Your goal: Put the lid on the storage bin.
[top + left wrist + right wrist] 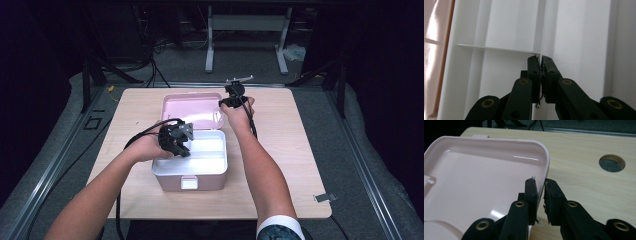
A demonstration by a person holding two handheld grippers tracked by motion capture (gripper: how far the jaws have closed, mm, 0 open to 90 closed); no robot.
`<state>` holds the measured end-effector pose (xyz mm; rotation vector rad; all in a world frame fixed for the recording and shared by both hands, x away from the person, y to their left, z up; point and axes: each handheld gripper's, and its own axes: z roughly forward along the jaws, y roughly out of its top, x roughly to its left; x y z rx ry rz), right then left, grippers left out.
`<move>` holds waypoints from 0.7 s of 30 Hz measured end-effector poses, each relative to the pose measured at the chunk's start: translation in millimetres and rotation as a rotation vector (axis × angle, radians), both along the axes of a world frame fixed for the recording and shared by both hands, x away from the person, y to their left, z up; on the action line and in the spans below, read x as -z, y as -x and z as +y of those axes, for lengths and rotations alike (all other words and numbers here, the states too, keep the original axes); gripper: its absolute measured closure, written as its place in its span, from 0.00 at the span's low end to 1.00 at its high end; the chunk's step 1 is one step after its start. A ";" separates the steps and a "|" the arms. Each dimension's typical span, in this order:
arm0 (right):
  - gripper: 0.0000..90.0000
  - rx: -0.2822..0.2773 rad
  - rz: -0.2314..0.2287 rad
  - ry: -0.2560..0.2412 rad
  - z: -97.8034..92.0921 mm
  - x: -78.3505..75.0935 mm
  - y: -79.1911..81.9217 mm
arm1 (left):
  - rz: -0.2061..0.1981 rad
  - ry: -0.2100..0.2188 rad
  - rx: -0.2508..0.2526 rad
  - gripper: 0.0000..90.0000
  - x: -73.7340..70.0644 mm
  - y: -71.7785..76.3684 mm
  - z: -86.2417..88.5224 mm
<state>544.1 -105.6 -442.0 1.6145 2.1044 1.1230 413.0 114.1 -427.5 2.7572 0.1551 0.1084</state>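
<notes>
While the pink storage box (190, 172) stands near the middle of the light wooden table (295, 150), its hinged lid (192, 107) lies folded back behind it, with the glossy pink inner face turned up. The box has rounded corners, a pale pink outer wall and a small white latch (189, 183) on the front side. Inside sits a white tray insert (506, 30) with thin upright partitions that divide it into compartments.

The left gripper (176, 145) reaches down into the left part of the open box. In the left gripper view its two black jaws are pressed together on the top edge of a white partition (541, 27), where a cross wall meets it.

The right gripper (231, 100) is at the far right corner of the lid. In the right gripper view its jaws stand narrow, one inside and one outside the raised lid rim (547, 162), and they clamp it just beside the rounded corner. A round hole (612, 163) shows in the table to the right of the lid.
</notes>
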 end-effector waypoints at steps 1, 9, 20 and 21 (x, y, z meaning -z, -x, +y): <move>0.90 -0.023 -0.001 -0.011 -2.2 -4.3 2.2 | 0.000 0.000 0.000 0.96 0.0 0.1 0.0; 0.95 -0.038 -0.142 -0.036 -8.5 -39.6 34.2 | -0.020 -0.011 -0.001 0.96 -0.3 2.0 -0.8; 0.96 -0.156 -0.354 0.042 -16.6 -68.7 115.1 | -0.067 -0.045 -0.008 0.95 -1.1 8.6 -5.6; 0.96 -0.163 -0.358 0.047 -16.9 -69.0 119.2 | -0.076 -0.049 -0.012 0.95 -1.0 9.8 -6.2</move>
